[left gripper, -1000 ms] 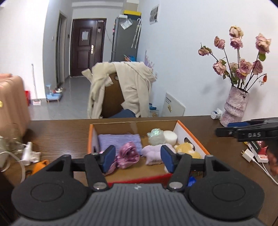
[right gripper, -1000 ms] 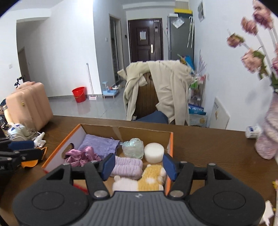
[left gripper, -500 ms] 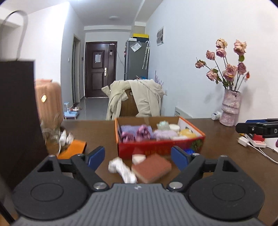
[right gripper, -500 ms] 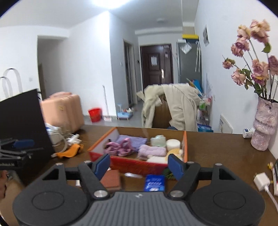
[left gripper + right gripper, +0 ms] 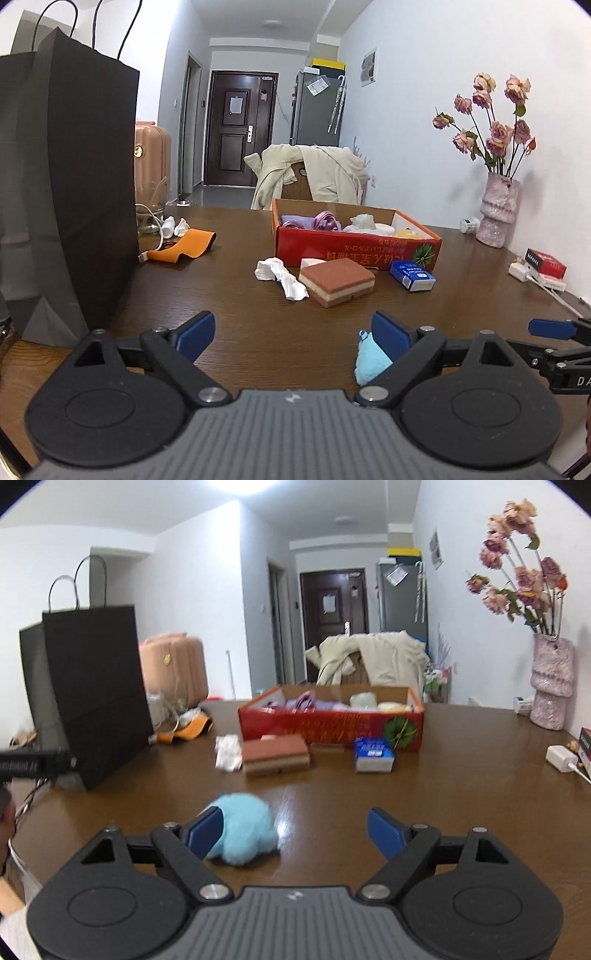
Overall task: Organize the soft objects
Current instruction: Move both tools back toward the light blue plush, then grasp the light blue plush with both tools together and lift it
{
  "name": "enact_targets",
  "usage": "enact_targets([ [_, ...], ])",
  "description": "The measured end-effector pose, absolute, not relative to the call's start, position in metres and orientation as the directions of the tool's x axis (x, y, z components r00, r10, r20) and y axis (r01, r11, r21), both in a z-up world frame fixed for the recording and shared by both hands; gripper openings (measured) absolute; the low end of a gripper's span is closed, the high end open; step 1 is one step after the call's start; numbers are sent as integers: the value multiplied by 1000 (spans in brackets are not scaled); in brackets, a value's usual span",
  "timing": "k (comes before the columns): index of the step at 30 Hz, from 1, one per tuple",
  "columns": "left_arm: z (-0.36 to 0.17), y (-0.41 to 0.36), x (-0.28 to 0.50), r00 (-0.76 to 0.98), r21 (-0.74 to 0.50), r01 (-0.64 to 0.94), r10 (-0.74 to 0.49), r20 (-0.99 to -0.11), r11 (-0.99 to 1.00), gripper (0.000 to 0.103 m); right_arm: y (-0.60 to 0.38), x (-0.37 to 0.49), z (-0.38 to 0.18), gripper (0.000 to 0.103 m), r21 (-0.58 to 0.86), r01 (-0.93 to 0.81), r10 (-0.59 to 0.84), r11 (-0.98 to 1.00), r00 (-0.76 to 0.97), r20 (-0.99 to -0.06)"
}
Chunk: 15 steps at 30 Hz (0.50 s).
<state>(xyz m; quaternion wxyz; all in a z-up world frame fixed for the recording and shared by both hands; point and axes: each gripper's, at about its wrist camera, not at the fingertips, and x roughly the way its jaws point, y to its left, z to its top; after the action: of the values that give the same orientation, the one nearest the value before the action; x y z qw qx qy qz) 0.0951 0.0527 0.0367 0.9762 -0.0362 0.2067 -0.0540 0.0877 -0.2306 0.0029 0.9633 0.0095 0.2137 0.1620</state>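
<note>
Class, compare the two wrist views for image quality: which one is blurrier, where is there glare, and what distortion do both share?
Right wrist view: softer, motion-smeared, print on the red box unreadable; ceiling light blown out at top, glare patch on the table beside the blue fluffy toy. Left wrist view: sharper, box lettering crisp, even light. Both: fisheye bending with dark rounded corners.

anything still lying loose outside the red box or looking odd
Yes: a fluffy blue puff lies alone near the table's front edge, far from the red box. A layered sponge, a crumpled white cloth and a blue packet sit before the box.
</note>
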Motion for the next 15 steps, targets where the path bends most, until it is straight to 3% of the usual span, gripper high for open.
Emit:
enact_targets([
  [9, 22, 46, 117, 879, -104, 110, -145, -454, 989, 93, -226, 105, -1, 85, 124, -319, 340, 940, 837, -427],
  [15, 6, 31, 139, 824, -159, 207, -260, -503, 965, 93, -207, 134, -15, 81, 150, -370, 395, 917, 786, -476],
])
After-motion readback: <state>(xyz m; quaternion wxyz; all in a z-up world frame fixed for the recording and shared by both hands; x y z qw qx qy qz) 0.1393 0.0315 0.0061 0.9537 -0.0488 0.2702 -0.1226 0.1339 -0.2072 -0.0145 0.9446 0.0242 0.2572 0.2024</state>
